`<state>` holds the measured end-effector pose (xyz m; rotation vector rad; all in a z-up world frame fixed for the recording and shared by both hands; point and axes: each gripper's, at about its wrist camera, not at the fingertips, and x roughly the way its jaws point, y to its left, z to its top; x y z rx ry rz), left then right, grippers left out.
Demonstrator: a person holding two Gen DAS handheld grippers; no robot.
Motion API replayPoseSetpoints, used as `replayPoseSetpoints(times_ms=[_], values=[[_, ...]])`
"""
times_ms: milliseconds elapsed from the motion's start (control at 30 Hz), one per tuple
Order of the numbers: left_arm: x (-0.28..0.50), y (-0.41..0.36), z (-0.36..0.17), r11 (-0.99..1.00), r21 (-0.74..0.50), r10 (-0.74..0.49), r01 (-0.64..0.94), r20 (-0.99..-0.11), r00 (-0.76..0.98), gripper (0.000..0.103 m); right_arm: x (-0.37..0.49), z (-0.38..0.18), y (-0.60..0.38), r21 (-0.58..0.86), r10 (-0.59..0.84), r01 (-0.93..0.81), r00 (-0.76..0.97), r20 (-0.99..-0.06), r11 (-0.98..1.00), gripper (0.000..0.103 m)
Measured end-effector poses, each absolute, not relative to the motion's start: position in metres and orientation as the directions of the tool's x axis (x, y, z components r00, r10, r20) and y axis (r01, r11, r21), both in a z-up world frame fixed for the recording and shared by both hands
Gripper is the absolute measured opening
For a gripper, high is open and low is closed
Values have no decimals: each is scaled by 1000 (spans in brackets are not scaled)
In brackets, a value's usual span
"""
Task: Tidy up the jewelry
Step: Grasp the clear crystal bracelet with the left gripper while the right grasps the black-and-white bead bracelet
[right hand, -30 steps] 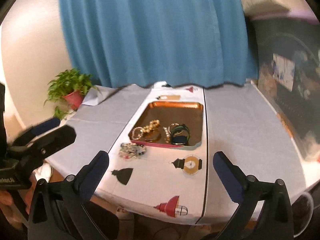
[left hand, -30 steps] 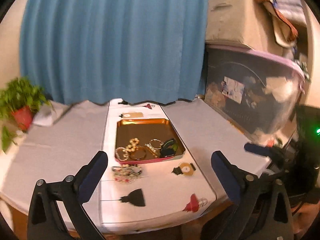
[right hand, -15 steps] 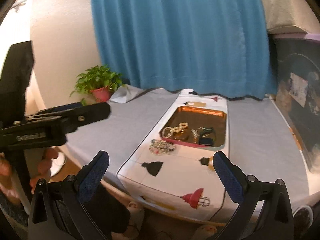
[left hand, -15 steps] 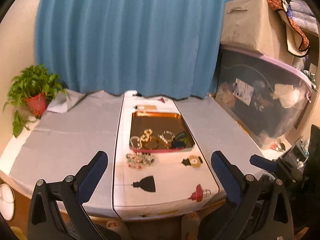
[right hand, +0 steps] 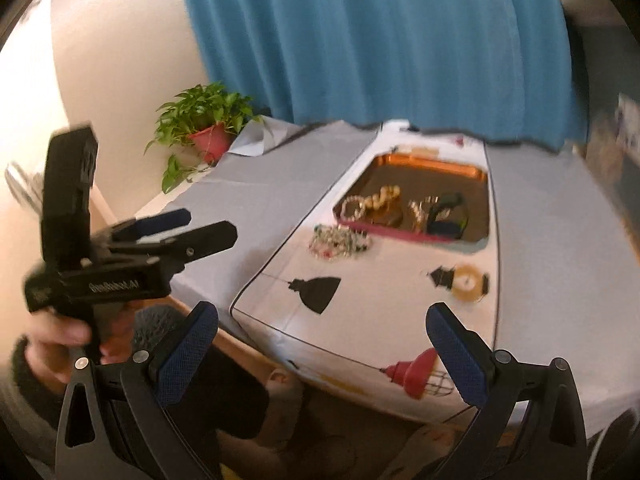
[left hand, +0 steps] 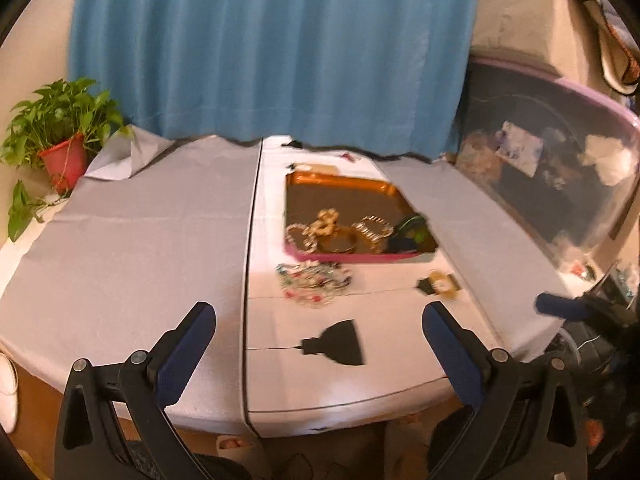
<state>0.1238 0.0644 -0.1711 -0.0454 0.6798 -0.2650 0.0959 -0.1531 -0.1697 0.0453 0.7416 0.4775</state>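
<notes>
Claws (left hand: 318,334) (right hand: 322,334) agape; 1 tray (left hand: 340,179), 1 loose necklace (left hand: 314,280).

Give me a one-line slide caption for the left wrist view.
Open left gripper faces a copper tray of jewelry, with one beaded necklace lying on the tablecloth beside it.

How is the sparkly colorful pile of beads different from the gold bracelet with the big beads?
The colorful bead pile lies on the white cloth, outside the tray, just in front of its pink edge. The gold beaded bracelet lies inside the tray among other pieces. The pile mixes many colors, such as red and green, and spreads wide; the bracelet is all gold and smaller. Both are beaded jewelry, and neither open gripper touches them.
</notes>
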Motion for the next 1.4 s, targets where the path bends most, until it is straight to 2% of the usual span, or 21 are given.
replayPoseSetpoints(times_ms=[200,267,333,367,433,467,500,533,600,700,800,833,933,967,1033,1200,1300,1400], values=[[166,73,-211,965,-125,-255,233,-664,703,101,124,-200,-148,159,419,-423,644,-640,892,102],[181,73,-222,963,-119,-259,243,-668,697,96,137,-209,-146,148,406,-417,642,-650,897,97],[194,71,-230,957,-135,-279,258,-674,684,68,153,-217,-144,154,413,-424,634,-654,893,78],[202,70,-234,952,-152,-295,264,-681,671,63,161,-220,-142,152,410,-422,628,-661,894,73],[216,69,-242,940,-188,-332,283,-688,645,46,183,-229,-137,151,405,-420,620,-672,895,53],[223,67,-246,935,-199,-346,293,-694,632,42,192,-232,-135,152,402,-418,616,-677,896,48],[228,66,-249,931,-207,-357,302,-695,624,37,199,-236,-133,150,396,-412,615,-682,899,38],[232,65,-252,924,-219,-373,314,-695,615,33,209,-239,-129,150,394,-410,617,-681,900,35],[236,64,-257,911,-236,-402,337,-689,603,30,224,-246,-124,148,386,-402,613,-690,904,32],[243,60,-273,917,-211,-380,339,-724,576,26,252,-260,-119,159,368,-374,596,-714,914,29],[244,57,-273,923,-183,-361,338,-718,596,21,272,-268,-112,168,362,-358,587,-724,918,29],[243,57,-273,924,-178,-358,338,-713,603,14,281,-273,-107,150,341,-353,580,-739,924,29],[242,60,-274,936,-161,-331,313,-708,625,8,300,-284,-98,140,323,-343,561,-762,929,27],[243,65,-273,937,-177,-333,300,-704,627,8,305,-289,-92,101,288,-340,561,-776,935,24],[243,75,-272,937,-212,-343,276,-693,634,7,305,-293,-83,23,232,-342,583,-778,939,9],[233,107,-267,946,-261,-321,194,-670,670,6,286,-292,-97,12,218,-338,576,-788,941,8],[214,125,-254,917,-346,-380,201,-595,709,5,261,-288,-121,51,228,-311,566,-792,949,8],[195,122,-242,913,-327,-393,244,-543,742,5,232,-277,-140,64,232,-292,586,-776,954,9]])
